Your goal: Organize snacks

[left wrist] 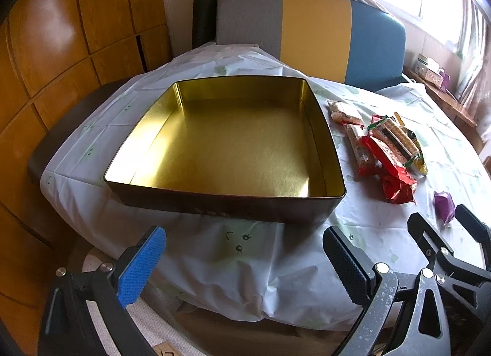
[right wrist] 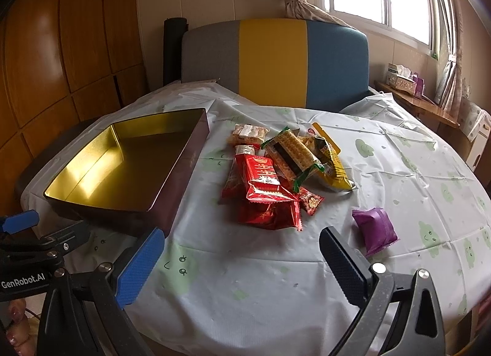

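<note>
- Fingers (left wrist: 141, 264) of the left gripper (left wrist: 245, 267) stand wide apart with nothing between them, one pad blue and one black, poised over the near edge of the bench (left wrist: 214, 264) in the left wrist view.
- Just ahead of them sits one tin box (left wrist: 233, 205), square with rounded corners, dark outside, brushed gold inside, holding nothing.
- Right of the tin, close to its side wall, lies the snack pile (left wrist: 380, 147): red wrappers, a green-edged cracker pack and a yellow packet overlapping; the exact count is hard to tell from this view.
- One purple packet (left wrist: 444, 205) lies apart from the pile, near the right gripper's black frame at the right edge.
- From the right wrist view, the right gripper (right wrist: 242, 267) likewise has its two fingers (right wrist: 139, 267) spread open and empty above the bench (right wrist: 245, 294), which wears a white cloth with green cloud faces.
- Snack pile (right wrist: 276, 172) lies in the middle, roughly eight packets heaped together: several red, two clear cracker packs, one green-trimmed, one yellow.
- Purple packet (right wrist: 374, 228) rests alone, just beyond the black finger.
- Tin box (right wrist: 184, 172) lies left of the pile, not touching it.
</note>
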Demonstrator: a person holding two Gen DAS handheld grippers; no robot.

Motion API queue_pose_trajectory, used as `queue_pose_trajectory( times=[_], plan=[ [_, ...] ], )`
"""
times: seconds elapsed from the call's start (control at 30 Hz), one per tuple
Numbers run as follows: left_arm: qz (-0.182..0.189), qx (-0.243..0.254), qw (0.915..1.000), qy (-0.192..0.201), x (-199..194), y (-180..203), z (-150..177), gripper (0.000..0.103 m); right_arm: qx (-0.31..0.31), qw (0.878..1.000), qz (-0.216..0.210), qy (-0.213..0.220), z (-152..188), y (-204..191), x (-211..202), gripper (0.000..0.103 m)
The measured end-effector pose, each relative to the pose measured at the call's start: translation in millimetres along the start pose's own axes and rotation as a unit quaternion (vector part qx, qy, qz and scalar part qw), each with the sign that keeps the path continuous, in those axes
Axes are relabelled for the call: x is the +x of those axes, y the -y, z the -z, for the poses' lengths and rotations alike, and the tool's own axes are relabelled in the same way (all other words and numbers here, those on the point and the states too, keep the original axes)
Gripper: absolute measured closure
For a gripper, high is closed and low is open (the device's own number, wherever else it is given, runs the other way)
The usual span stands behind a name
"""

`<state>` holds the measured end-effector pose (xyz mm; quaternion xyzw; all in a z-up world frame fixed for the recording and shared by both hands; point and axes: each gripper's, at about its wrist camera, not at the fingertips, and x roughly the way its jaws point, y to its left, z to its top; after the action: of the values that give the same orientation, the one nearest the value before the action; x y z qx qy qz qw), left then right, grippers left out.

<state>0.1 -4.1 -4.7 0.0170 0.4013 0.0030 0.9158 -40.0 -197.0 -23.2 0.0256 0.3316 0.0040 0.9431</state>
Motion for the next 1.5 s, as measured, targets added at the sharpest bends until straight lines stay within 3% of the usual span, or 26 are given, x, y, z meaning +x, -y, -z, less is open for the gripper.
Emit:
queue_pose_trajectory(
  times=[0.2,0.53,0.73,0.97,1.13,1.2,1.4,1.5],
  plan=[
    [-0.004,0.003,0.9998,0.018,-1.4,-0.1,0.8,0.0,0.0,1.0,-0.001,0.0,0.6,0.4,0.1,0.0],
    [0.0,0.009,0.9999,-0.012,3.4,2.2,0.5,0.0,0.004,1.0,0.004,0.002,0.0,3.1,-1.0,0.0],
    [0.046,0.012,0.9981,-0.039,9.8,5.4,2.1,0.0,0.011,1.0,0.01,0.003,-1.3,13.0,-1.3,0.0],
    [0.078,0.054,0.9947,-0.041,10.5,22.2,3.2,0.0,0.042,0.998,0.045,0.004,-10.6,59.0,-0.8,0.0],
    [0.092,0.06,0.9924,-0.056,12.8,30.7,0.9,0.0,0.076,0.994,0.075,-0.009,-10.0,111.3,10.4,0.007],
    [0.105,0.054,0.9907,-0.067,16.7,33.4,-0.7,0.0,0.072,0.995,0.074,-0.013,-7.9,126.5,17.8,0.012],
    [0.134,0.04,0.9862,-0.088,23.5,41.5,-5.3,0.0,0.036,0.996,0.07,-0.037,-1.5,142.6,39.8,0.012],
    [0.142,0.041,0.9856,-0.081,22.5,45.4,-7.6,0.0,0.036,0.995,0.074,-0.047,1.0,148.3,51.0,0.014]
  ],
)
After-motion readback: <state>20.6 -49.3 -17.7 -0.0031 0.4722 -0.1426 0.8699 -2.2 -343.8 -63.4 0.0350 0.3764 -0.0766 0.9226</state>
